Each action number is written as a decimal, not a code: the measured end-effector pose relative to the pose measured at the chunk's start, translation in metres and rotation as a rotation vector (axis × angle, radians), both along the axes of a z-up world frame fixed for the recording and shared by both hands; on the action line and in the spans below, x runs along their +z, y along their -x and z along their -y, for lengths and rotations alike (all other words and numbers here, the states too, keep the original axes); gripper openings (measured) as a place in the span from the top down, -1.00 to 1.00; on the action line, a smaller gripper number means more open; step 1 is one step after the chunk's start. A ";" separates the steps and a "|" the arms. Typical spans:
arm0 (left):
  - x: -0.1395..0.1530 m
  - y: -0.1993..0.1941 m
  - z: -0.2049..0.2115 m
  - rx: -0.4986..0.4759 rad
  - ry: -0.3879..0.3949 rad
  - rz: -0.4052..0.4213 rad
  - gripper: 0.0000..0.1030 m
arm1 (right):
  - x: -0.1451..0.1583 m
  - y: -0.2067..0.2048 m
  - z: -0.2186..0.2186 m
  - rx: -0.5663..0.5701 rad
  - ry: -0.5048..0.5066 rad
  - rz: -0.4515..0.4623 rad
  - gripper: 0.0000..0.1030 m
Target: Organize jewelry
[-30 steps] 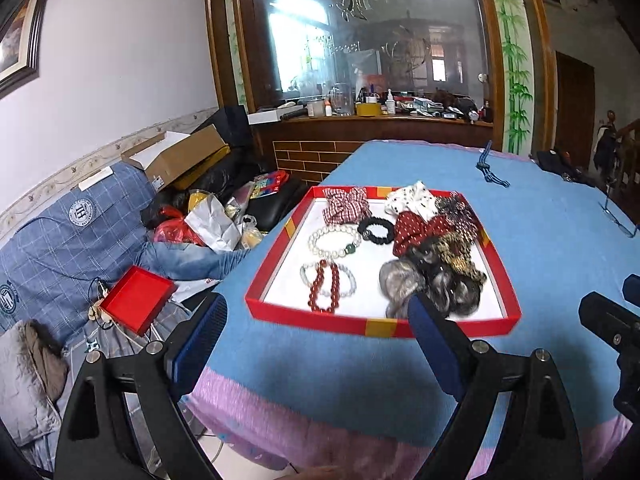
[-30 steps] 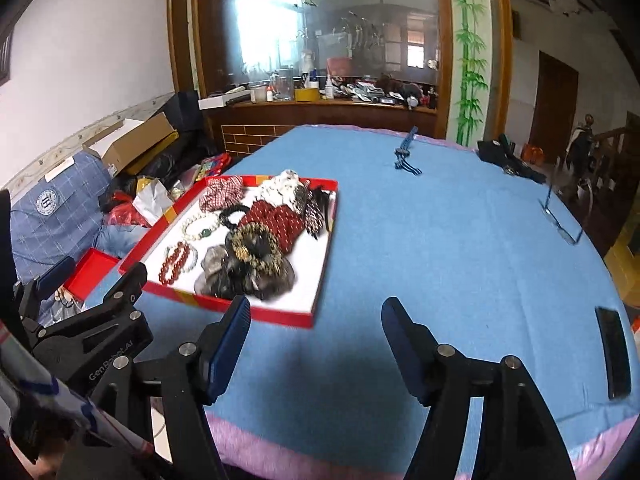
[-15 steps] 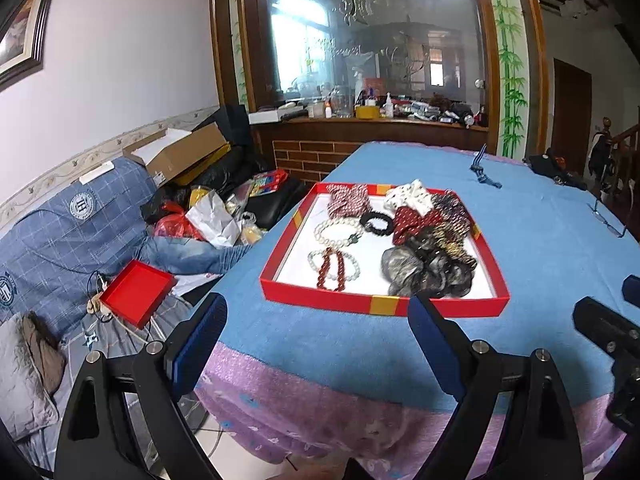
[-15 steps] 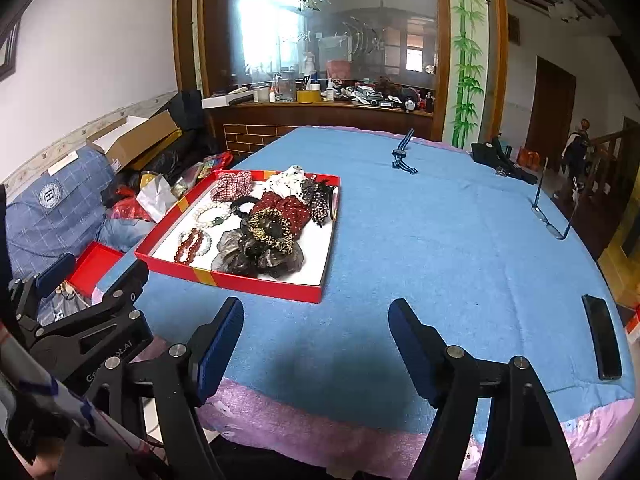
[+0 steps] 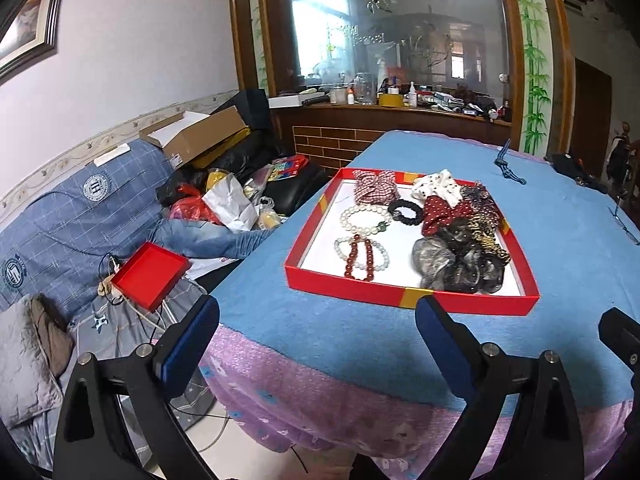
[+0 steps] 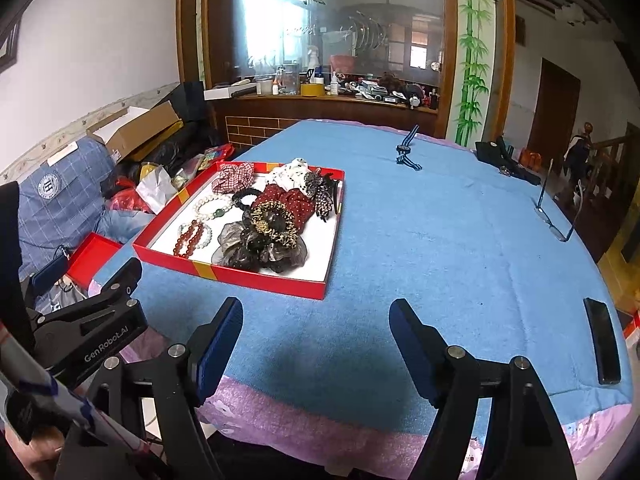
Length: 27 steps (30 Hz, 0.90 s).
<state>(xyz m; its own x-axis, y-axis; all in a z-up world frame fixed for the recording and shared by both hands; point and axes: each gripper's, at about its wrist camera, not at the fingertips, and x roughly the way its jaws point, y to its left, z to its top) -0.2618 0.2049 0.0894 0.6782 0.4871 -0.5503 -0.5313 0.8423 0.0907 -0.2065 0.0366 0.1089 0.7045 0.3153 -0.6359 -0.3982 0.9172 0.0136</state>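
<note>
A red tray (image 5: 404, 297) with a white floor sits on the blue tablecloth; it also shows in the right wrist view (image 6: 256, 277). In it lie a white bead bracelet (image 5: 365, 219), a dark red bead bracelet (image 5: 359, 257), a black hair tie (image 5: 407, 211), a checked scrunchie (image 5: 375, 186) and several dark scrunchies (image 5: 460, 258). My left gripper (image 5: 316, 338) is open and empty, held before the table's near edge. My right gripper (image 6: 316, 338) is open and empty over the near edge, right of the tray.
Glasses (image 6: 556, 216), a black phone (image 6: 602, 346) and a striped strap (image 6: 406, 154) lie on the cloth to the right. A cluttered sofa with a small red box (image 5: 150, 274) and a cardboard box (image 5: 200, 136) stands at the left.
Both grippers have drawn back and up from the table; the tray looks farther away and the table's near pink edge now shows. Both stay open.
</note>
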 end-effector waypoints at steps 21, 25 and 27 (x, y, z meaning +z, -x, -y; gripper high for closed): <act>-0.016 0.005 -0.016 0.032 -0.013 -0.053 -0.98 | -0.007 0.001 -0.016 0.022 0.034 -0.010 -0.55; -0.014 0.008 -0.016 0.032 -0.020 -0.036 -0.98 | -0.009 0.002 -0.018 0.024 0.040 -0.012 -0.55; -0.013 0.008 -0.016 0.031 -0.020 -0.031 -0.98 | -0.009 0.003 -0.019 0.026 0.043 -0.011 -0.55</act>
